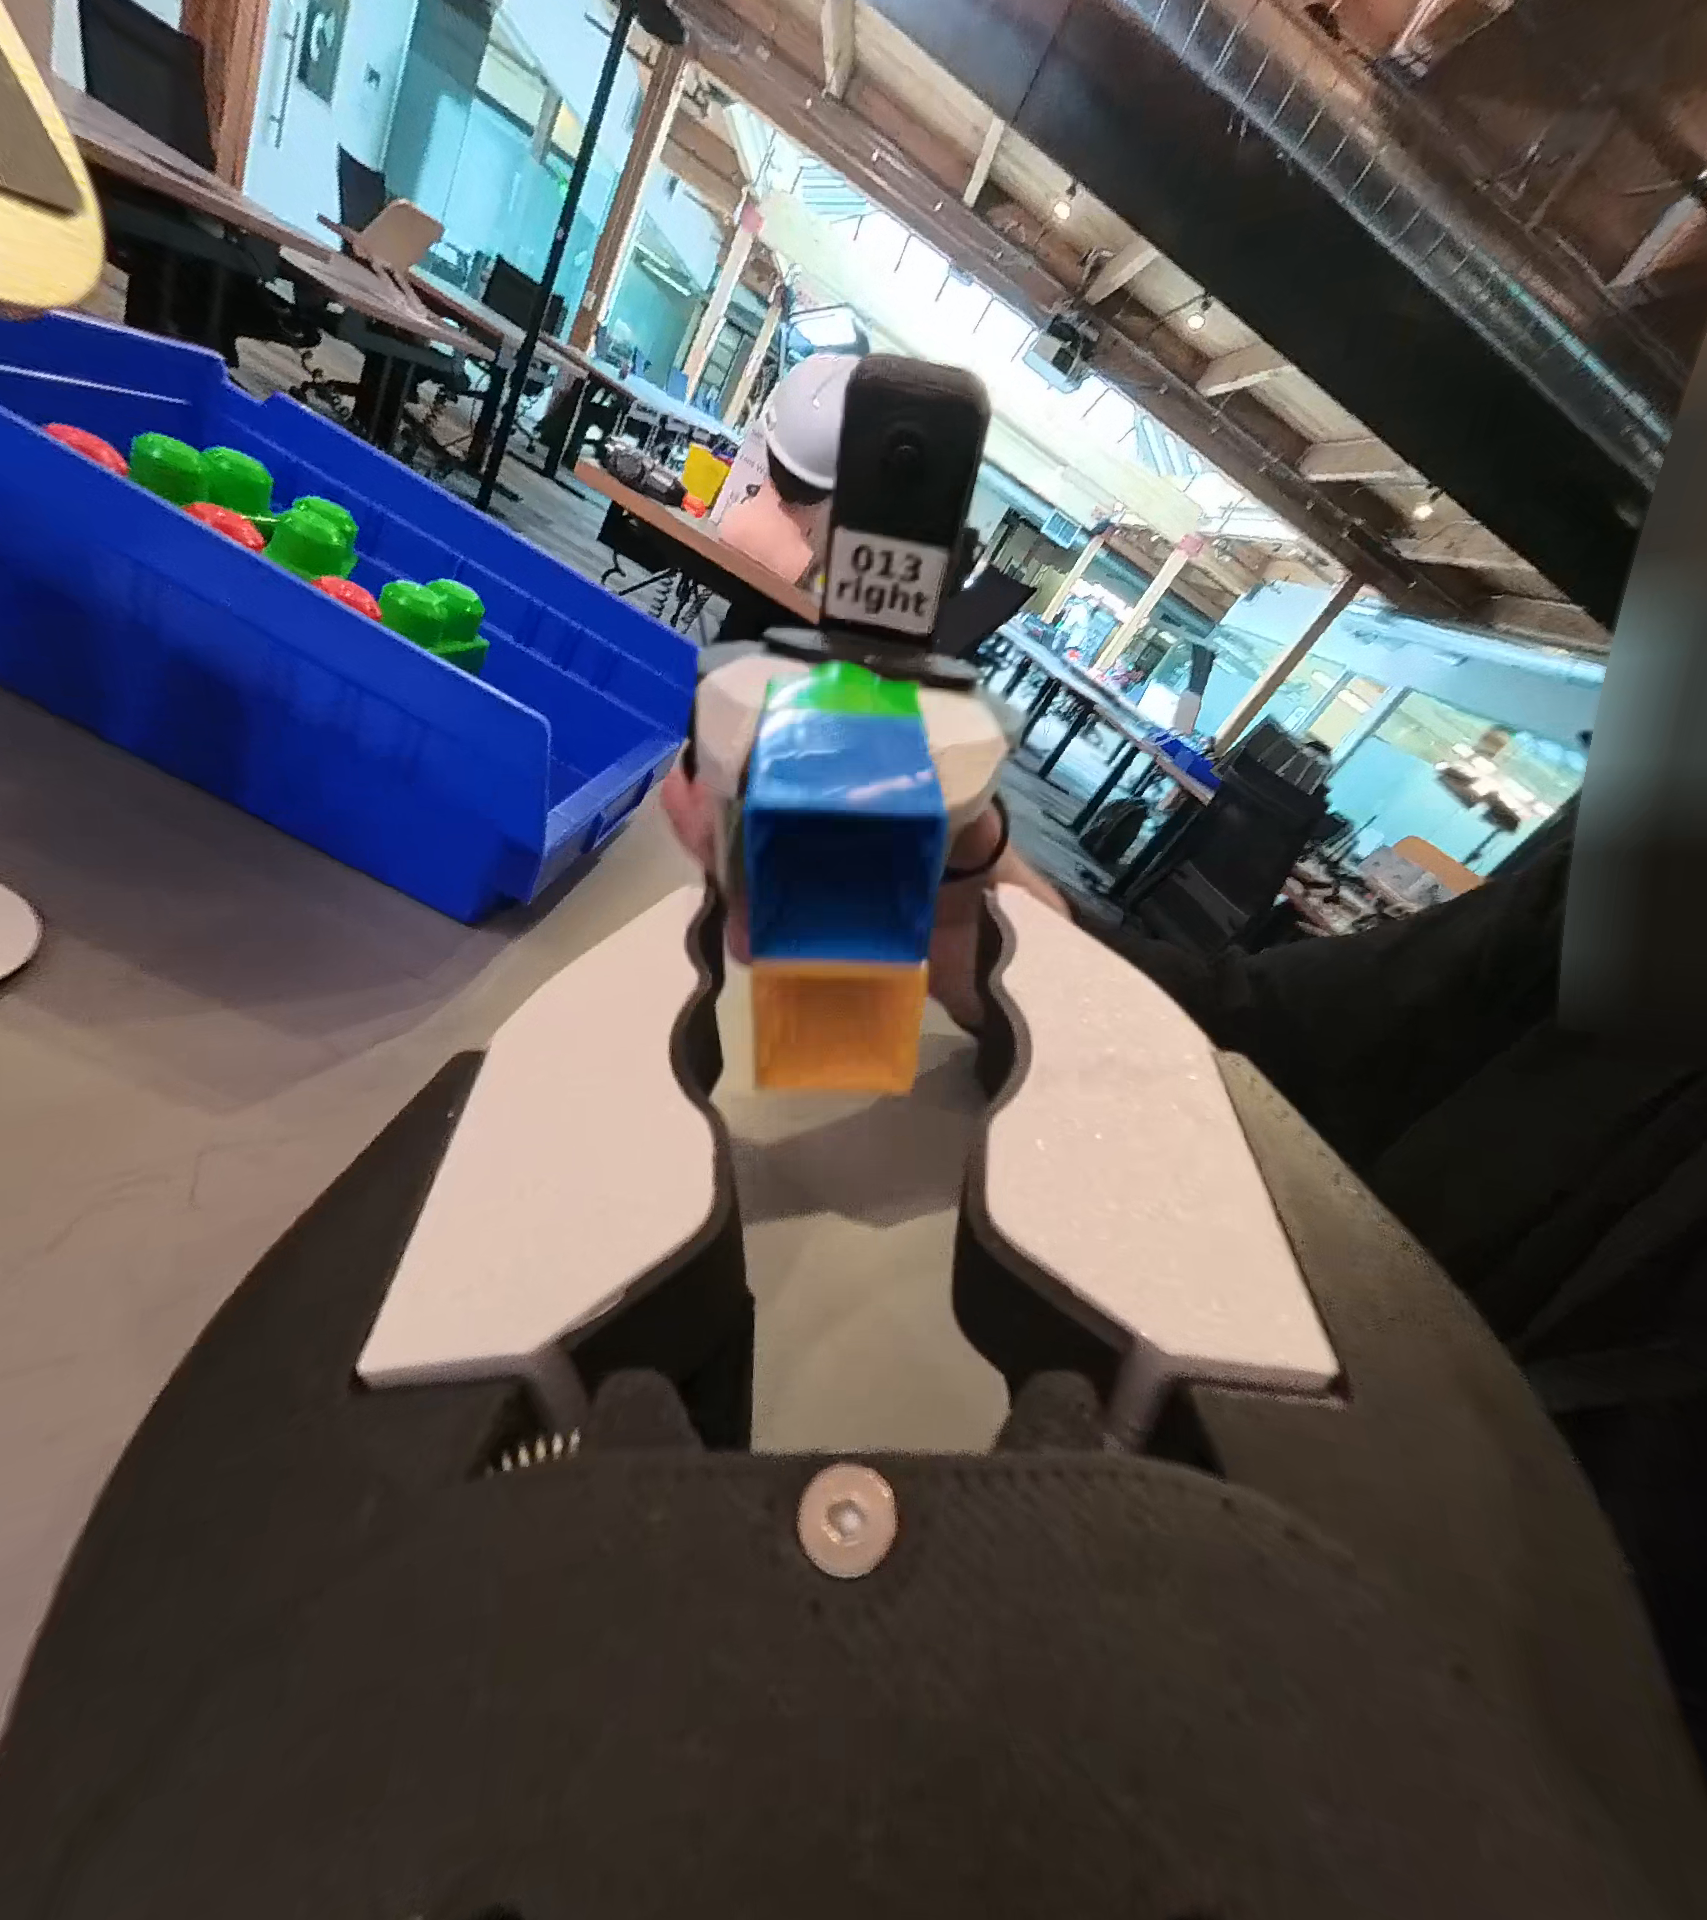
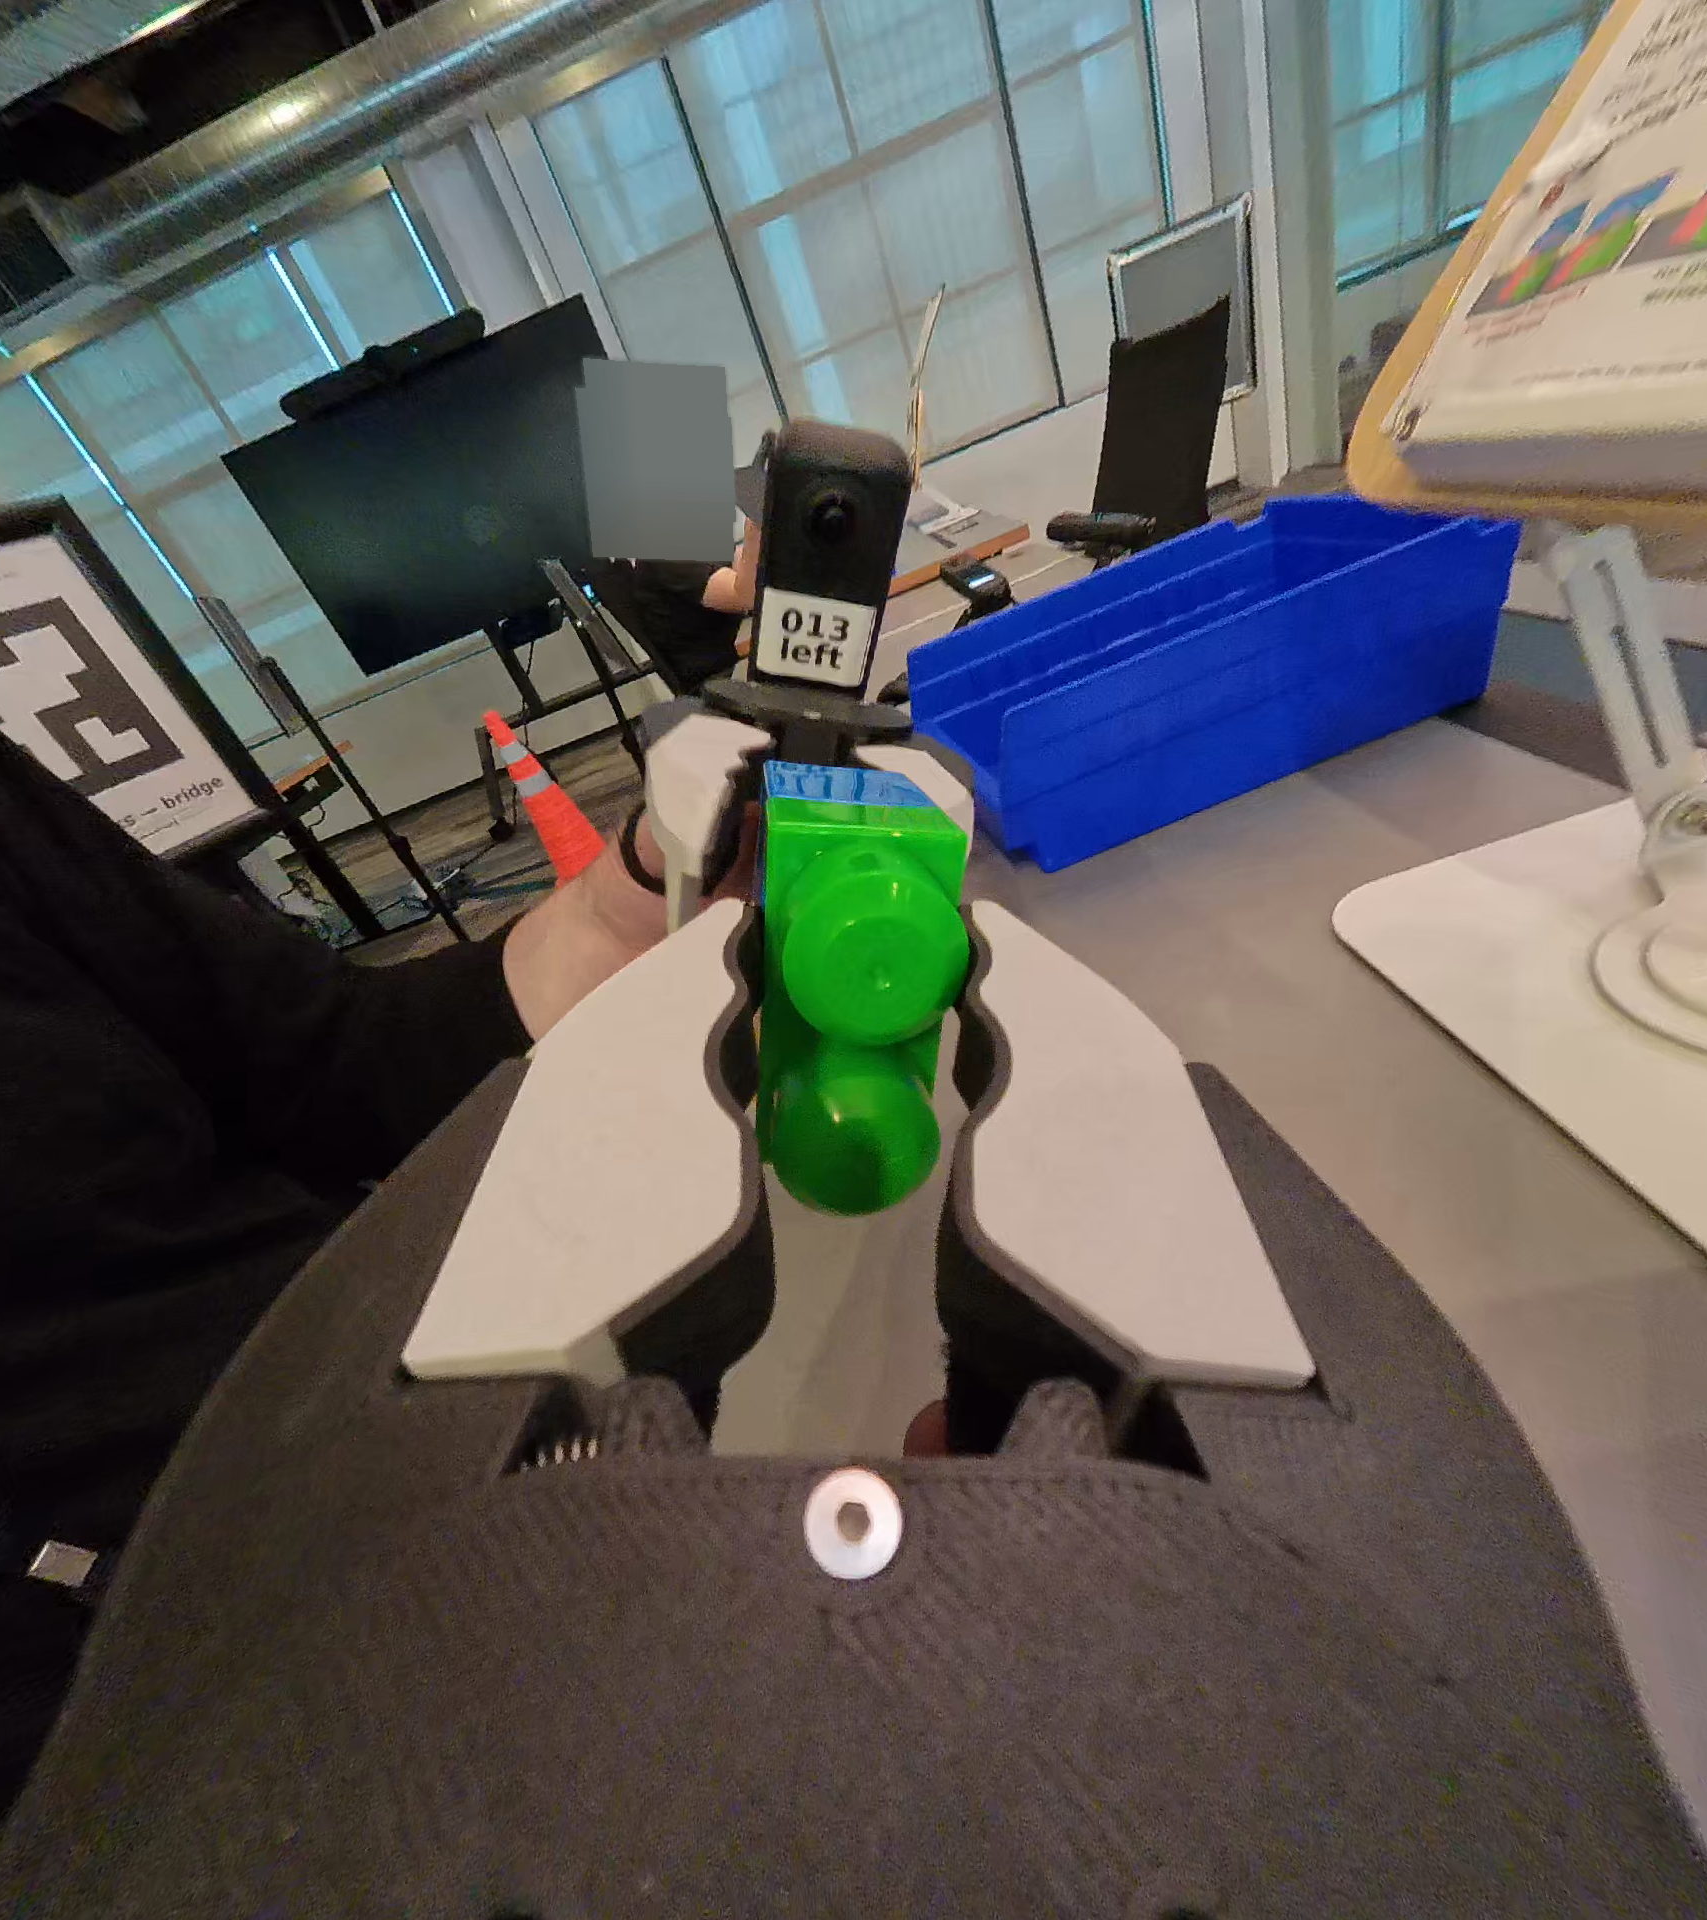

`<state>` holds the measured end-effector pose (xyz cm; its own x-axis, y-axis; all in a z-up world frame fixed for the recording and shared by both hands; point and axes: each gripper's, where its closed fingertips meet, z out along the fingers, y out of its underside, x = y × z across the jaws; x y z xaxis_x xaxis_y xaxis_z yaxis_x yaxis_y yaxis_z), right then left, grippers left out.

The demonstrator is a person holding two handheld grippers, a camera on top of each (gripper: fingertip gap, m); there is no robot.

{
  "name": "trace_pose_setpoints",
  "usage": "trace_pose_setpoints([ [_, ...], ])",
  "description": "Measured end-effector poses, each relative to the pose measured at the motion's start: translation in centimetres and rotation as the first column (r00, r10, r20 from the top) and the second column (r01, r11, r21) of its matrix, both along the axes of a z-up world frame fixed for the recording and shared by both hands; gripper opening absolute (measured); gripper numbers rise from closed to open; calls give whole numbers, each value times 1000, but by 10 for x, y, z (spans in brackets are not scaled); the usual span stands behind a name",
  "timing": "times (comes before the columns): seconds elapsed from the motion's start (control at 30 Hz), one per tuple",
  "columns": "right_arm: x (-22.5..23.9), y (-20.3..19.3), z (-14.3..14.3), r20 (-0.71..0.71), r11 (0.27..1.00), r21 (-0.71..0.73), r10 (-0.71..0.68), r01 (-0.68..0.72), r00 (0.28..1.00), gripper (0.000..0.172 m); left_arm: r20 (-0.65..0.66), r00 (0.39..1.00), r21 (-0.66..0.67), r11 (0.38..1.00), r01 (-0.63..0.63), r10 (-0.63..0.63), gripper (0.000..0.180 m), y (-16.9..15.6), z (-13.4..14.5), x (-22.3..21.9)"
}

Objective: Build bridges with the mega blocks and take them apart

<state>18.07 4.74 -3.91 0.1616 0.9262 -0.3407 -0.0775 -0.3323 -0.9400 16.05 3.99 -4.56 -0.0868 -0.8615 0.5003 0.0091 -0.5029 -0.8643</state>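
A stack of joined blocks hangs in the air between my two grippers. In the left wrist view I see the hollow undersides of a blue block [image 1: 838,862] and an orange block [image 1: 833,1023], with a green block [image 1: 849,691] behind them. My left gripper [image 1: 844,935] is open: its pads [image 1: 698,987] stand on either side of the blue and orange blocks with a gap on both sides. My right gripper [image 2: 854,935] is shut on the green block [image 2: 859,966], whose studs face the camera. The blue block [image 2: 844,784] shows behind it.
A blue bin [image 1: 257,665] on the grey table [image 1: 153,1039] holds several green blocks [image 1: 309,535] and red blocks [image 1: 225,525]. It also shows in the right wrist view [image 2: 1244,665]. A tilted instruction board [image 2: 1607,260] stands on a white base [image 2: 1555,987] at the right. My two grippers' fingertips are within a few centimetres of each other.
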Motion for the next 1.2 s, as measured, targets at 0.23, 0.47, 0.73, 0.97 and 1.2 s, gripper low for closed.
trace_pose_setpoints([
  [0.23,60,6,52,21,975,175,-143,137,990,35,-90,991,101,991,-88,97,15,12,-13,-27],
  [0.47,158,37,51,514,916,364,-348,168,784,35,-122,986,100,990,-104,115,12,18,-23,-30],
  [0.73,198,91,-47,908,968,249,-226,-22,353,36,-158,980,112,988,-106,123,12,20,-30,-29],
  [0.97,190,107,-112,982,977,99,-64,-189,179,36,-177,976,115,988,-106,126,13,20,-34,-31],
  [1.2,187,114,-93,971,967,181,-147,-181,189,55,-167,976,142,983,-117,141,16,19,-26,-40],
])
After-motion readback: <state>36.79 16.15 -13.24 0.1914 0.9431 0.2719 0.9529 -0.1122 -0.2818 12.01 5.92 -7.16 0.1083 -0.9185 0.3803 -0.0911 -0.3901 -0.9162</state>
